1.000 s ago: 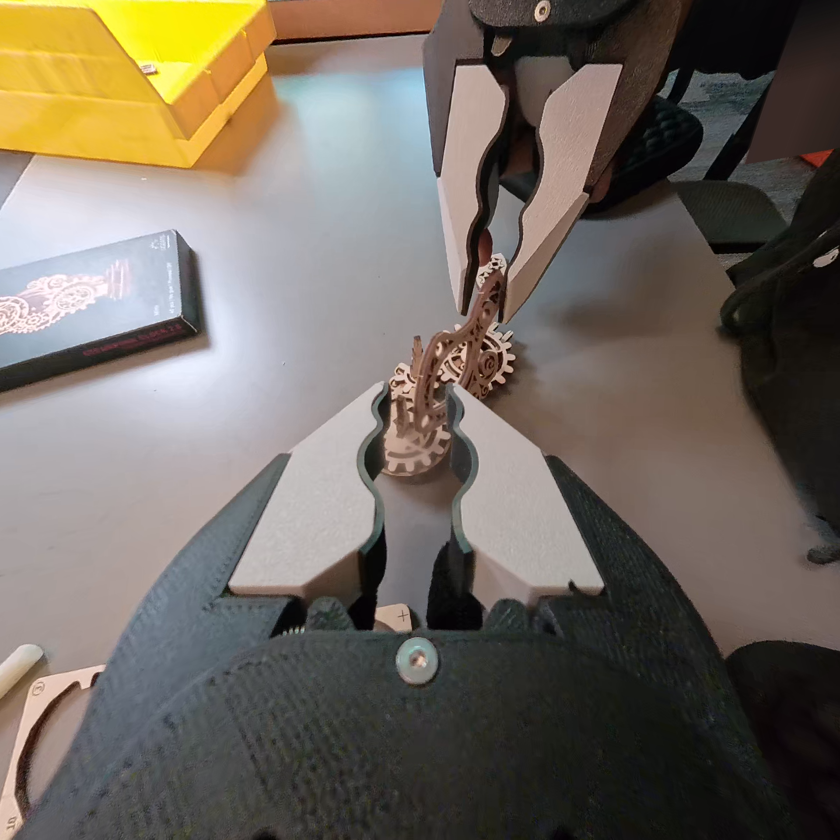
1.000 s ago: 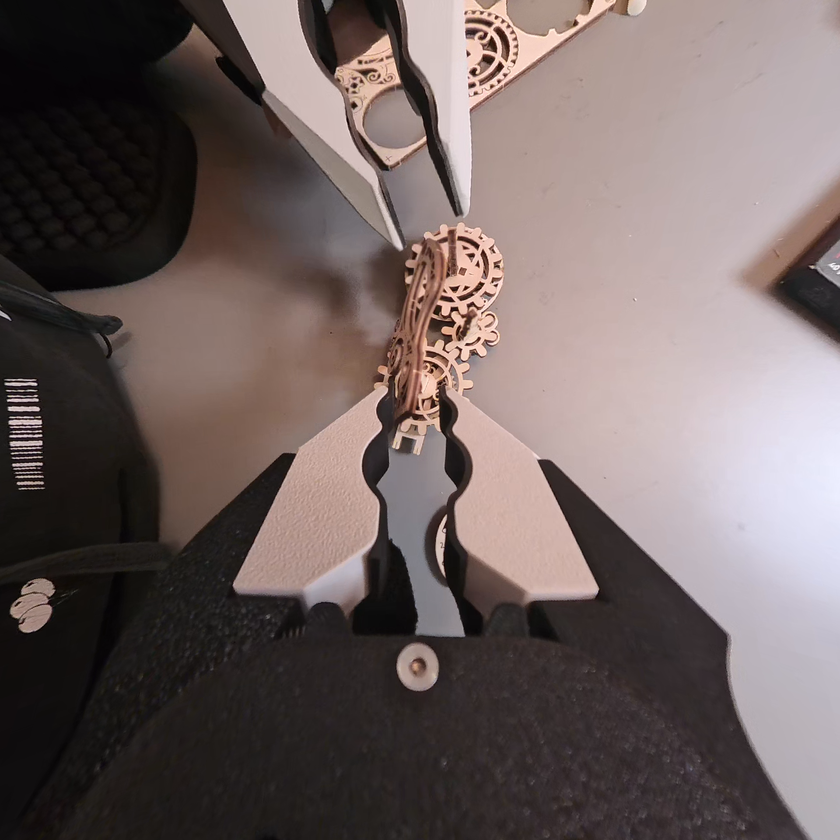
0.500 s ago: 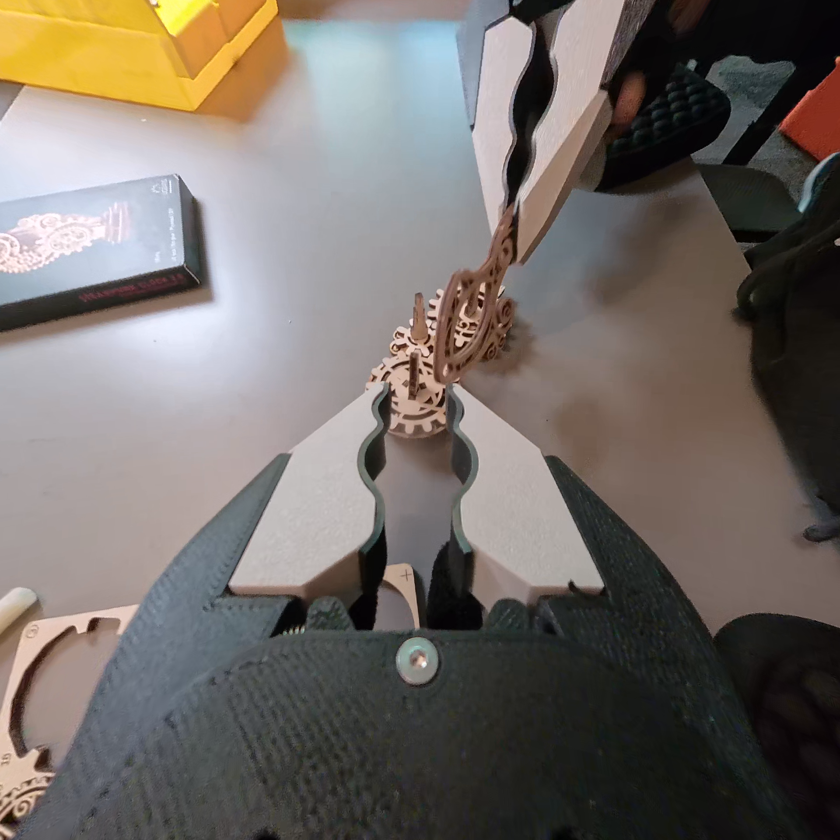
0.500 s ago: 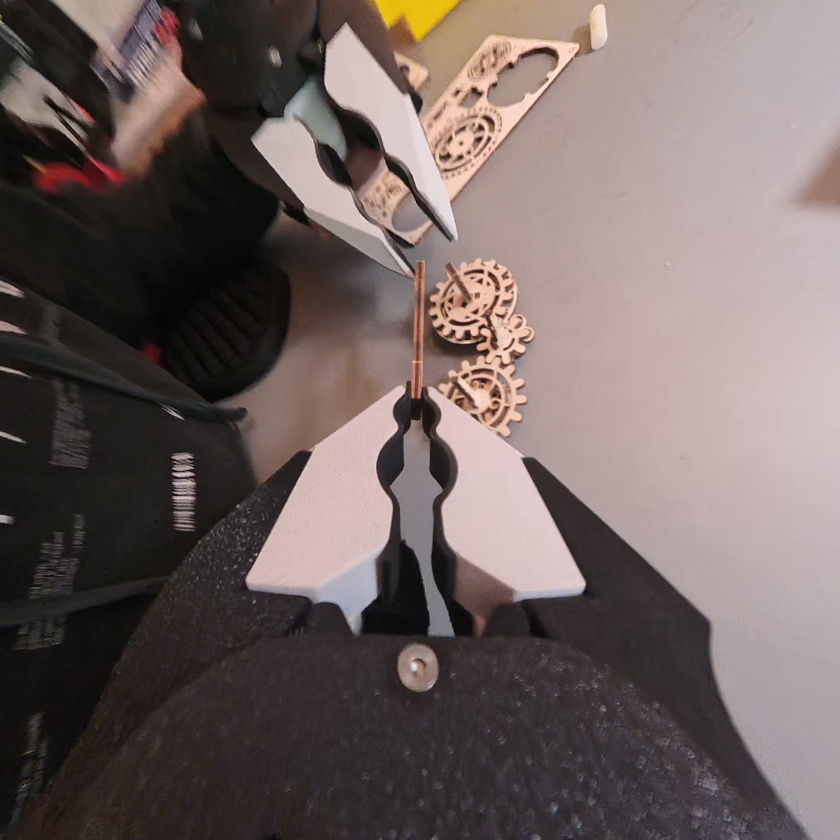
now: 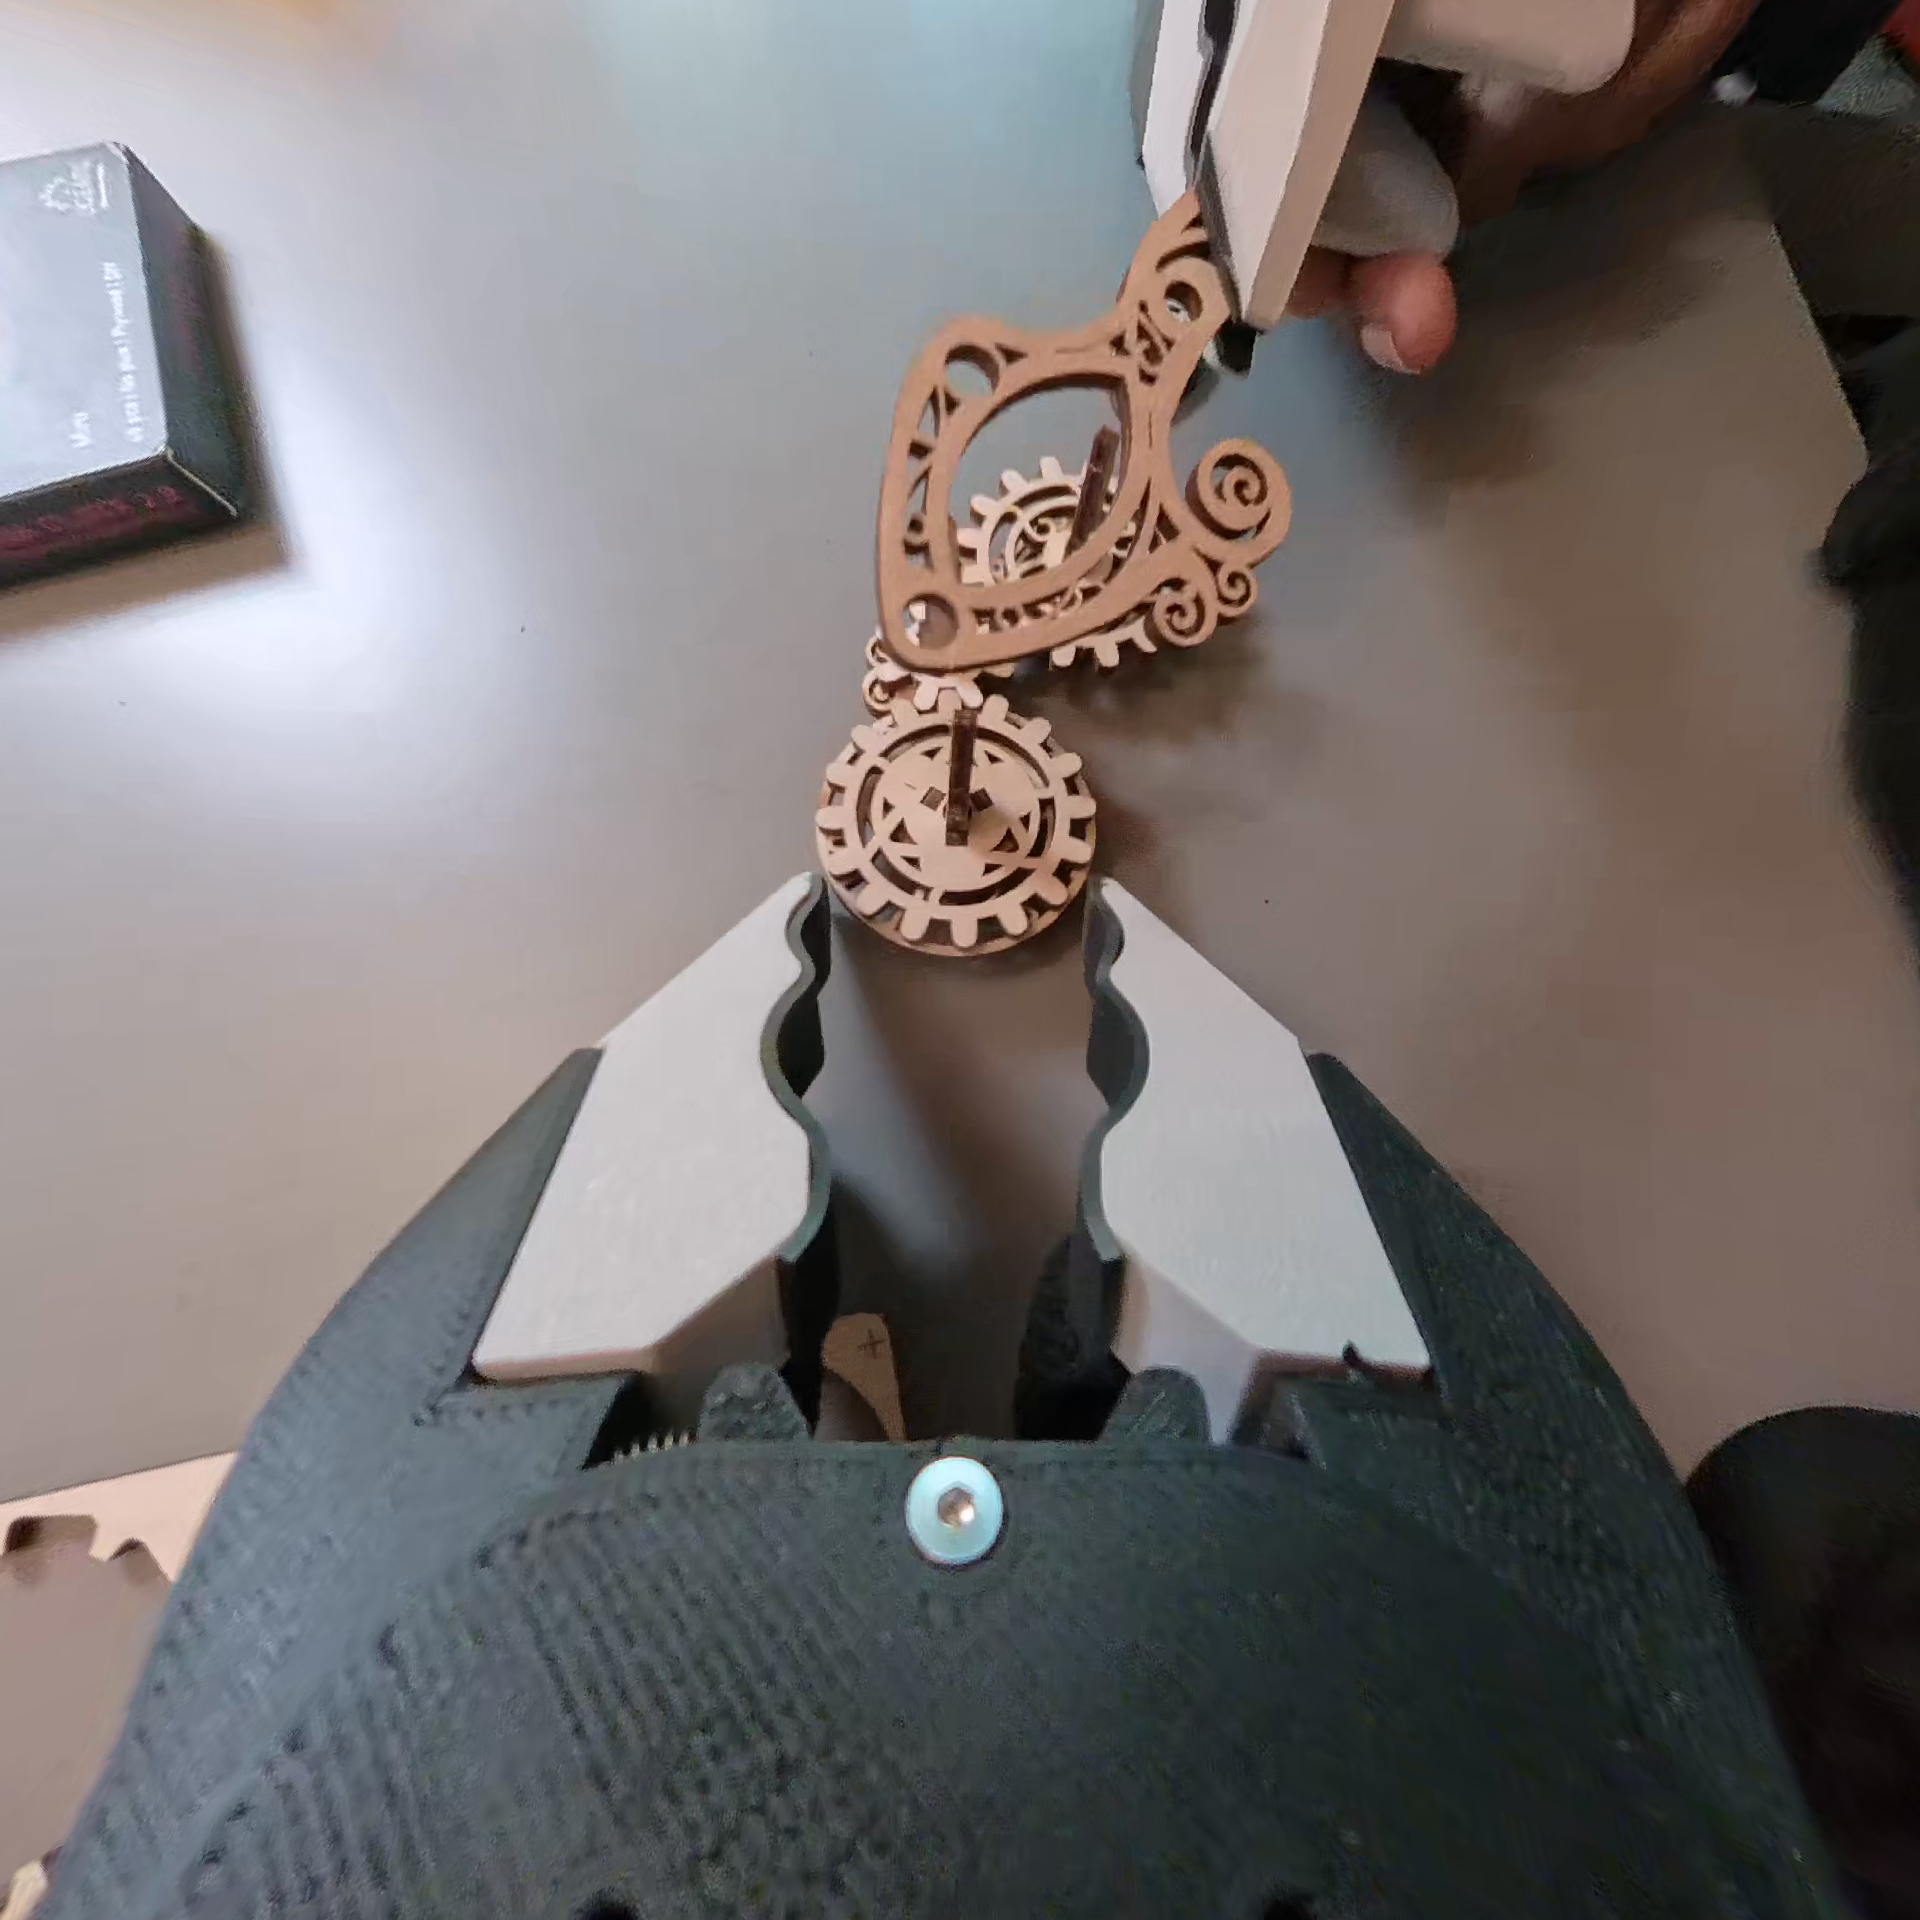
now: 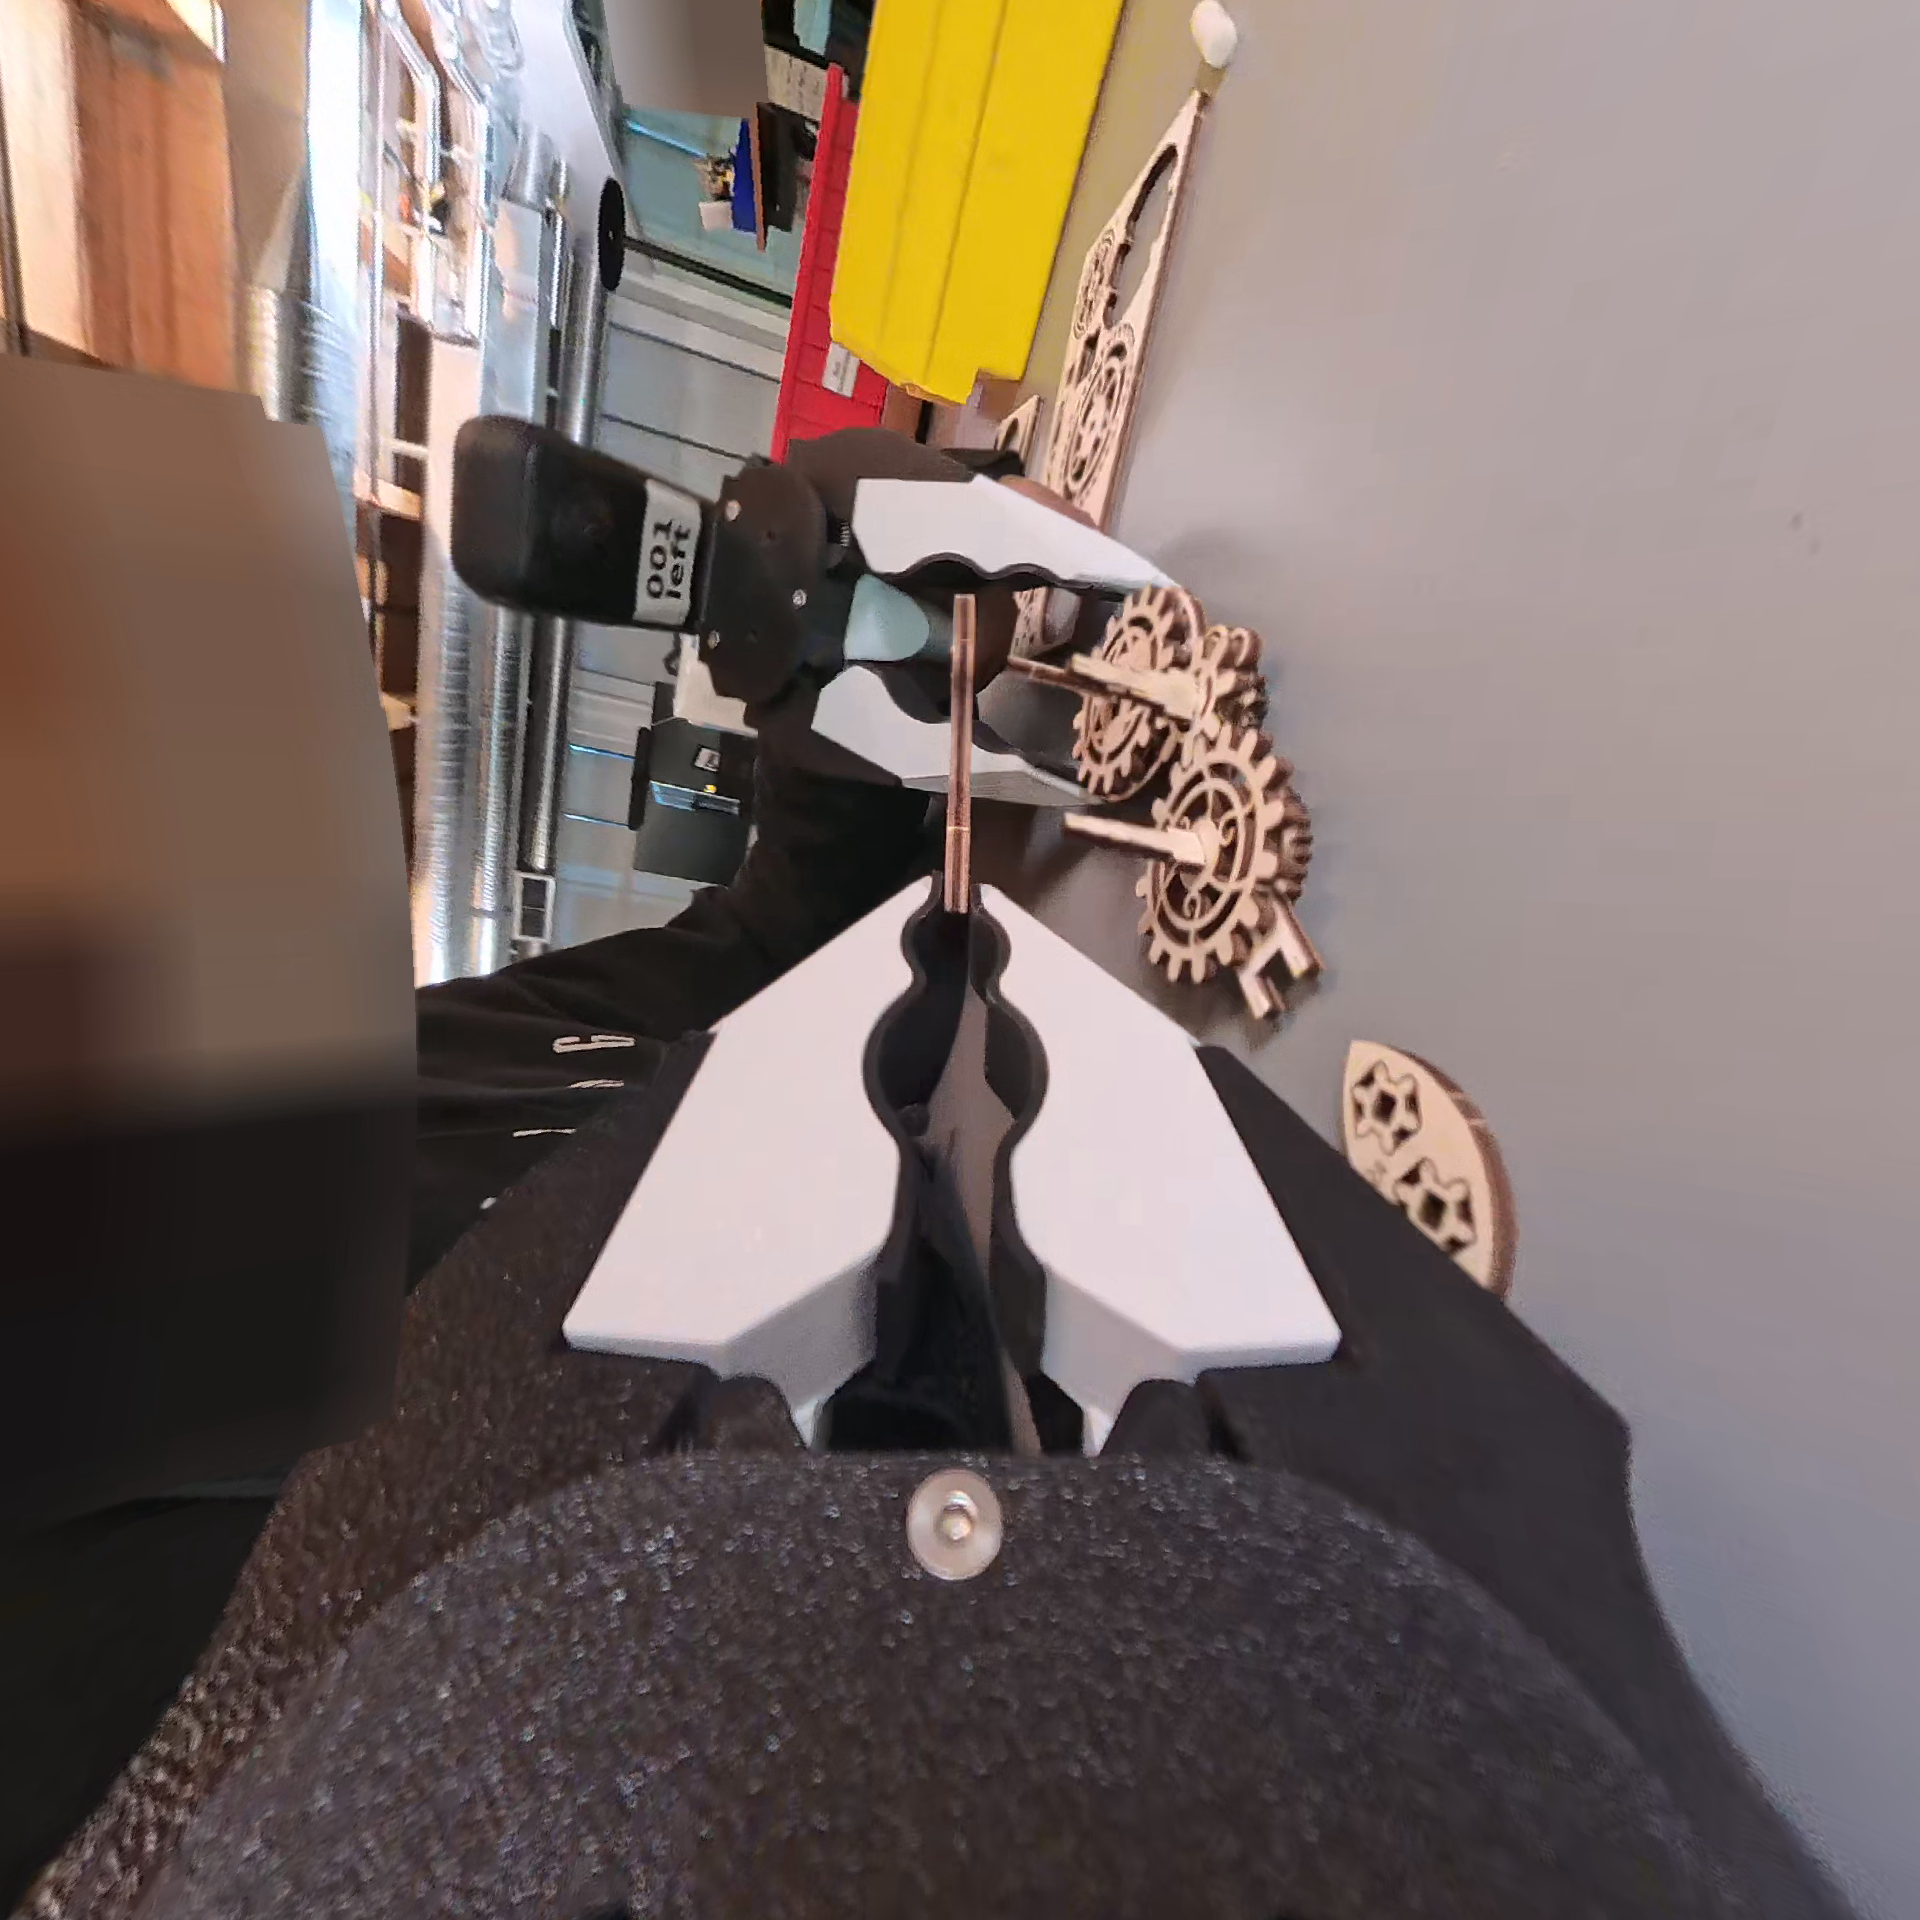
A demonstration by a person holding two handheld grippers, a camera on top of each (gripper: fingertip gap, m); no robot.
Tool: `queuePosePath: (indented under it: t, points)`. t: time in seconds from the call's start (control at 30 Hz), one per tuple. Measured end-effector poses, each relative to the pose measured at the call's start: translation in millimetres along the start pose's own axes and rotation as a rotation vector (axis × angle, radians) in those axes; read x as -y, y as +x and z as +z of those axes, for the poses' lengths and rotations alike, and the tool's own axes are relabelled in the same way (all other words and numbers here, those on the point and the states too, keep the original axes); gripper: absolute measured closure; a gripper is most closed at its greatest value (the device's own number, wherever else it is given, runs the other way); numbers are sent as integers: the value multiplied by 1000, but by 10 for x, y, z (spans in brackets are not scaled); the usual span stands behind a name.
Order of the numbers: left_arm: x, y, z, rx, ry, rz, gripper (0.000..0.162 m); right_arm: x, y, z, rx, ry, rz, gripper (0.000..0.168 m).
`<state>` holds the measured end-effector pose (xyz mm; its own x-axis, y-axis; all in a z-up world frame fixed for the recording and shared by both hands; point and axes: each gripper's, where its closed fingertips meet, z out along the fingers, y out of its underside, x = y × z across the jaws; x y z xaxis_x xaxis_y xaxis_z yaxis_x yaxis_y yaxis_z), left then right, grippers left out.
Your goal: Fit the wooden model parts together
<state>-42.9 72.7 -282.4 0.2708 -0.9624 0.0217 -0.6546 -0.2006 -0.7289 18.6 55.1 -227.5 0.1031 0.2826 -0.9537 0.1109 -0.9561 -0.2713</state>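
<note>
The left wrist view looks down on a grey table (image 5: 468,727) with the wooden gear set (image 5: 956,831) lying flat on it. The near gear sits just in front of the left gripper (image 5: 956,909), whose two fingers are spread wide and hold nothing. A thin wooden peg (image 5: 961,774) stands up from the middle of that gear. A second peg (image 5: 1093,488) stands up from the far gear.

The right gripper (image 5: 1210,223) comes in from the top right. Its fingers are squeezed tight on the narrow tip of the curly wooden frame (image 5: 1039,488). The frame hangs in the air above the gears, tilted, with its long side running from the right gripper down toward the left gripper. The far peg shows through the frame's big oval hole. A small round hole at the frame's low end sits a bit up and left of the near peg, not over it yet.

In the right wrist view the frame (image 6: 961,748) is seen edge-on, as a thin stick poking out of the right gripper (image 6: 958,902). The pegs point sideways toward it and do not seem to touch it.

So the frame likely has to lie flat and come straight down so the pegs go into the holes. The right gripper has the part, so it does the moving. The left gripper is nearer the gears and could hold them so they do not slide.

A dark box (image 5: 94,353) lies far off to the left.
</note>
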Motion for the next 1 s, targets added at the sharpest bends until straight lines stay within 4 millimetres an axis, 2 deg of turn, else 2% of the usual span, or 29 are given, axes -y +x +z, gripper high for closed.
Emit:
queuePosePath:
  t: [0.2, 0.37, 0.43, 0.7, 0.87, 1.0]
  points:
    - [5, 144, -82, -33, -10, 15, 119, -148, 29, -7, -14, -24, 81, 166]
    - [146, -12, -237, -6, 90, -28, 125, -203, 20, -2, -7, -34, 138, 166]
    - [265, 24, -276, -22, 151, -11, 127, -202, 14, 4, 11, -29, 173, 166]
    - [434, 107, -296, -17, 206, 101, 136, -178, 18, 21, 42, -16, 238, 166]
    - [419, 167, -228, -47, 180, 142, 134, -195, 43, 46, 44, -17, 263, 166]
    - [395, 172, -158, -48, 156, 157, 138, -205, 74, 42, 31, -16, 261, 166]
